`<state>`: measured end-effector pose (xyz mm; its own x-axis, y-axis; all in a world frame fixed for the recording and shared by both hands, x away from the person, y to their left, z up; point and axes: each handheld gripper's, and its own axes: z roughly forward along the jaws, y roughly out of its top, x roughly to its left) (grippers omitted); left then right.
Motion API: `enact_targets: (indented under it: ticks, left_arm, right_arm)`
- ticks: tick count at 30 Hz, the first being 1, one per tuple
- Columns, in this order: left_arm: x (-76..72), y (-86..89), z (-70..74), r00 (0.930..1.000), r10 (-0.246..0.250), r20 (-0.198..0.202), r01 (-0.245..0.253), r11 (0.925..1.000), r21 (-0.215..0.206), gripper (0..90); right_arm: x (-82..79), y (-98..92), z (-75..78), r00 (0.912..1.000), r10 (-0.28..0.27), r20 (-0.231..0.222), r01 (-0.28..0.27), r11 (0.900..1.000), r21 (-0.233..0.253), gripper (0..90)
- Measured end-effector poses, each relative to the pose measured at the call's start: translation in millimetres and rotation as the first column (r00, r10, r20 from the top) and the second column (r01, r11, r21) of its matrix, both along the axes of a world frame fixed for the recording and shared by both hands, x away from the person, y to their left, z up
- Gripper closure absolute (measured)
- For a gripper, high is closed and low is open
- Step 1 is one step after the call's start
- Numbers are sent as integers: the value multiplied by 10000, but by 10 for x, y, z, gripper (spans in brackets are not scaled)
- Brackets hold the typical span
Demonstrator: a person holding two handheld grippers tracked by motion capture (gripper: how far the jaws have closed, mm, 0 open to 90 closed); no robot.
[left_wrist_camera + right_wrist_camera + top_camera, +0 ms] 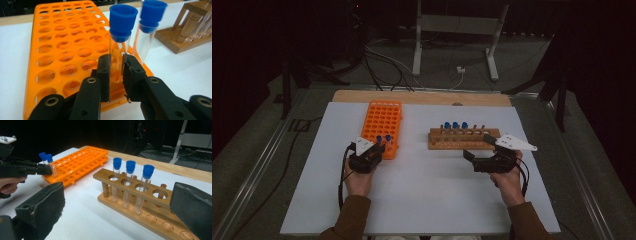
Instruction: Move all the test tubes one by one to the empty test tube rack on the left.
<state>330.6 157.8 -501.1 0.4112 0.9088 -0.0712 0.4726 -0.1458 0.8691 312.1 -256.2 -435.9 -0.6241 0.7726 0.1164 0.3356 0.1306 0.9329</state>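
Observation:
Two clear test tubes with blue caps stand in the near right corner of an orange rack [384, 122]. My left gripper [116, 65] is shut on the left tube [119, 47], low on its glass; the second tube [148, 32] stands just to its right, untouched. From above, the left gripper [374, 151] sits at that corner. A wooden rack [464, 140] holds three blue-capped tubes [130, 180] in its left holes. My right gripper [472, 156] hovers open just in front of it, nothing between its wide-spread jaws.
The white board [422, 200] lies on a wooden table with open space in front of both racks. The wooden rack's right holes [160, 194] hold no capped tubes. Cables and a metal stand [457, 30] lie on the floor beyond the table.

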Motion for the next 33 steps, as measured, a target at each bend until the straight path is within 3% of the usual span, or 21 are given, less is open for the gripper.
enact_targets:
  ticks: [4,8,11,17,23,26,30,33]
  left_arm:
    - [-62,65,96,9998,-44,204,51,9994,-344,586]
    - [-146,132,211,9986,-201,486,226,9985,-506,516]
    - [-220,191,287,9970,-357,694,417,9953,-874,455]
    - [-351,249,361,9935,-491,1022,584,9943,-894,341]
    - [-417,299,342,9947,-244,996,349,9938,-1056,182]
    - [-436,333,349,9945,-92,1047,204,9942,-1060,155]
    - [-449,363,352,9956,-129,931,226,9943,-1038,37]
    - [-465,365,356,9958,-74,912,166,9947,-1010,9]
  right_arm:
    - [4,-7,-3,10000,-46,-15,46,10000,28,0]
    - [2,2,1,10000,-46,13,46,10000,-1,0]
    - [5,3,10,10000,-58,54,58,10000,-18,0]
    - [33,-4,60,9997,-164,156,164,9998,-55,0]
    - [131,13,148,9990,-360,265,363,9993,-80,8]
    - [215,40,183,9990,-415,135,418,9990,-180,51]
    - [328,76,202,9986,-514,-114,510,9983,-298,83]
    - [435,86,179,9962,-842,-210,832,9954,-470,144]
